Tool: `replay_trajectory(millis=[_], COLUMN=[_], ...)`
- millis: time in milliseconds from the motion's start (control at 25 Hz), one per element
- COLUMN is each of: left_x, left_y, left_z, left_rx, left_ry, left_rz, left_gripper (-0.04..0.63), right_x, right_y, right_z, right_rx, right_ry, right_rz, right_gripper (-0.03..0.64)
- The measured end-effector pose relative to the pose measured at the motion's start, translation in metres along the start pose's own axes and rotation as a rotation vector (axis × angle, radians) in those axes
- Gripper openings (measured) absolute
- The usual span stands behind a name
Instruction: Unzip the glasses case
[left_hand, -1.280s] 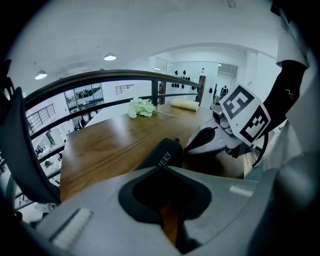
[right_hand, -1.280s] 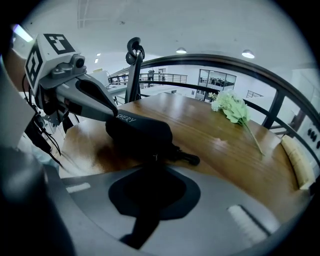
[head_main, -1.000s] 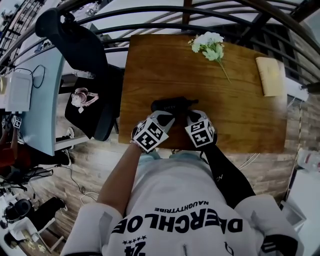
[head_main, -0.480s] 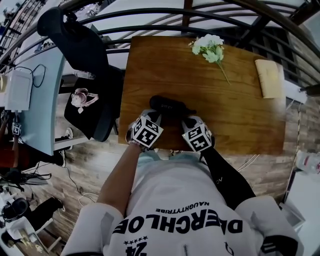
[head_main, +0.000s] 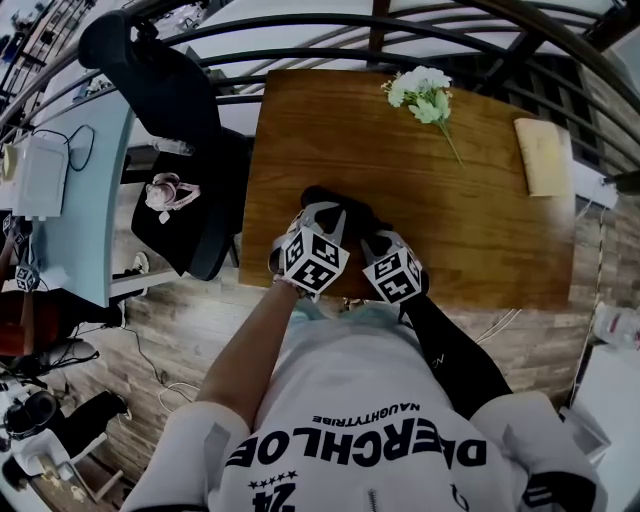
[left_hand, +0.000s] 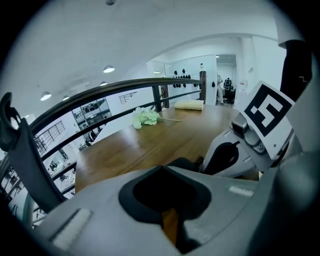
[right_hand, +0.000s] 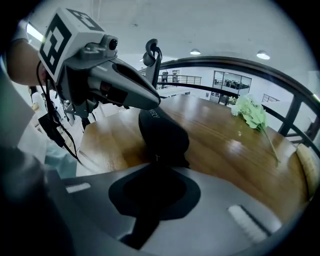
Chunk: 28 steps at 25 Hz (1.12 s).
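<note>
Black oval glasses case (right_hand: 161, 131) seems light, slide-prone; right hand-held gripper (right_hand: 150, 200) pinches its zip end, left hand-held gripper (left_hand: 167, 197), jaws nearly together, rests atop.

Bright indoor shots, heavy fisheye
The ceiling lights (right_hand: 195, 51) threw soft glare on the desk (right_hand: 235, 150); corners went black, close foreground was blurry.

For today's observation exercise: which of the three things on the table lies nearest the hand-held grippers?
The black glasses case; the white flowers and tan pad lie at the far edge.
</note>
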<state>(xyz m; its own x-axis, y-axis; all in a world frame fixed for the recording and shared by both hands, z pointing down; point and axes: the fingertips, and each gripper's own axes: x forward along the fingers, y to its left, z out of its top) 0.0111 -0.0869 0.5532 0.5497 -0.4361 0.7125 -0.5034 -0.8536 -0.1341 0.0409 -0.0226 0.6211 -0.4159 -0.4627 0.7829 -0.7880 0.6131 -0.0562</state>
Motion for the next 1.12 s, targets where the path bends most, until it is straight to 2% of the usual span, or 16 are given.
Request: replay_trajectory(millis=[80, 200, 280, 440, 680, 1120], left_x=[0.008, 0.011, 0.009, 0.011, 0.010, 0.010], left_y=[-0.003, -0.004, -0.005, -0.005, -0.005, -0.004], left_z=[-0.002, -0.010, -0.012, -0.012, -0.012, -0.013], left_rx=[-0.002, -0.078, -0.102, -0.084, -0.109, -0.106], left_ry=[0.019, 0.010, 0.000, 0.013, 0.001, -0.010], left_rz=[-0.019, -0.034, -0.042, -0.044, -0.053, -0.072], left_gripper=[0.005, 0.003, 0.003, 0.003, 0.005, 0.005], right_x=[-0.001, 0.000, 0.001, 0.002, 0.000, -0.006], right_y=[-0.001, -0.001, -0.001, -0.003, -0.007, -0.024], right_z=[0.001, 0.001, -0.001, -0.002, -0.003, -0.004], right_rx=[-0.002, -0.008, -0.012, -0.011, -0.039, -0.055], right_ry=[-0.003, -0.003, -0.001, 0.004, 0.014, 0.023], right_rz=[-0.003, -0.004, -0.005, -0.014, -0.038, -0.085], right_gripper=[0.029, 0.029, 0.029, 0.029, 0.029, 0.029])
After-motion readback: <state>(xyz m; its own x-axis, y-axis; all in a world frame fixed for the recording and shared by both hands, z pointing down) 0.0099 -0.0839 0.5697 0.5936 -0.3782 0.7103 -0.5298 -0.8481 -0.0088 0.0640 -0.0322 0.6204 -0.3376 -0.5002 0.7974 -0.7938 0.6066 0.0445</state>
